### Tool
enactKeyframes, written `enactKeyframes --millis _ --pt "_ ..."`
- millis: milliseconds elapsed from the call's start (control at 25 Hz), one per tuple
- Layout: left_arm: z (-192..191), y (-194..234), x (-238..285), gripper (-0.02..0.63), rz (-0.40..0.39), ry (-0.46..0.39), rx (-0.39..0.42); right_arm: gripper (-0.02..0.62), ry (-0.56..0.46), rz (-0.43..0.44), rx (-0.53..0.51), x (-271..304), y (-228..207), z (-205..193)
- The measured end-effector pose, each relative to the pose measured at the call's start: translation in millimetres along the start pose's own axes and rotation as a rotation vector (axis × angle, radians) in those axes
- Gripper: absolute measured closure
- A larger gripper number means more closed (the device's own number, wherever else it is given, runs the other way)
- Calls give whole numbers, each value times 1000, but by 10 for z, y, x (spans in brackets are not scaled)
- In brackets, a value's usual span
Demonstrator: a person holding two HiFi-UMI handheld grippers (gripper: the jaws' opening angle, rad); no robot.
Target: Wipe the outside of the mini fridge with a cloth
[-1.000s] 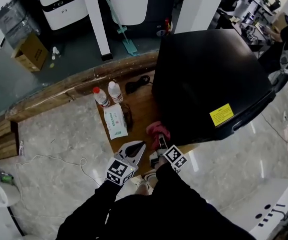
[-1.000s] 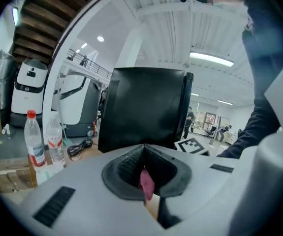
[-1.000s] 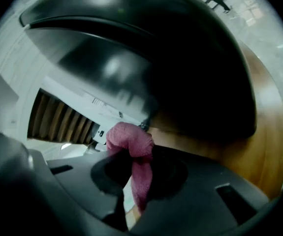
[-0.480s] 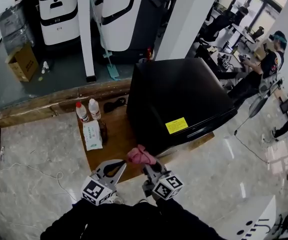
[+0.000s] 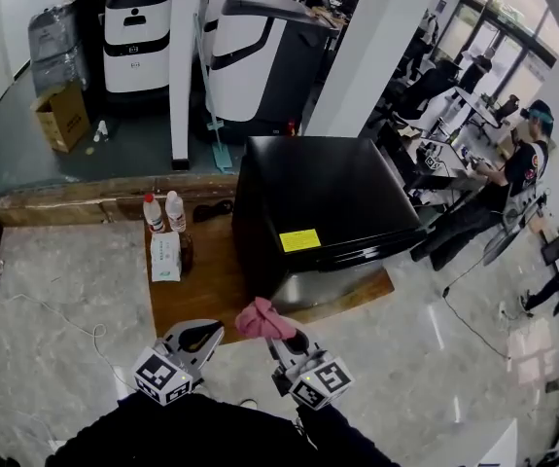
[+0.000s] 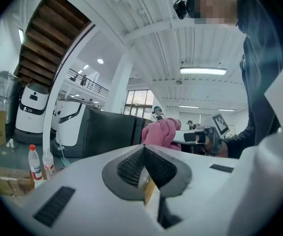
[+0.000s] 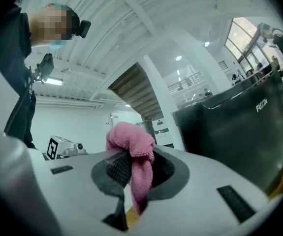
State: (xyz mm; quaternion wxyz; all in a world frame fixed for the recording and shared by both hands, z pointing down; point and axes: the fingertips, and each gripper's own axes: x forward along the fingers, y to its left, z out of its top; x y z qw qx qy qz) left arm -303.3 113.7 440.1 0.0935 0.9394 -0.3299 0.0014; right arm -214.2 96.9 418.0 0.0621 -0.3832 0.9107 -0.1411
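Note:
The black mini fridge (image 5: 323, 207) lies on a wooden platform (image 5: 206, 285), a yellow label on its near top edge; it also fills the right of the right gripper view as the fridge (image 7: 239, 127). My right gripper (image 5: 277, 337) is shut on a pink cloth (image 5: 256, 319), held up in front of the fridge and short of it. In the right gripper view the cloth (image 7: 134, 151) bulges above the jaws and hangs between them. My left gripper (image 5: 201, 337) is shut with nothing in it, left of the right one, and sees the cloth (image 6: 160, 134).
Two water bottles (image 5: 160, 212) and a wipes packet (image 5: 165, 256) stand on the platform left of the fridge. A wooden ledge (image 5: 65, 205) runs behind. White machines (image 5: 250, 47), a pillar (image 5: 184, 56) and a cardboard box (image 5: 62, 115) lie beyond. People sit at desks (image 5: 512, 178) far right.
The view has tilted up and drawn back from the fridge. My right gripper has lifted the pink cloth off the platform and holds it higher; both grippers sit lower in view.

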Motion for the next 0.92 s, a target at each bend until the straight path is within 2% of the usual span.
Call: enactKeyframes --millis 120,520,920 --pt "102 -246 -4 600 30 -17 17 543 44 37 -67 -203 101 37" --pt "101 -897 -148 600 94 -35 68 543 55 110 -155 -795 328 62" --pt "-268 -1336 -376 601 112 -11 58 542 51 129 -162 -1186 539 -139"
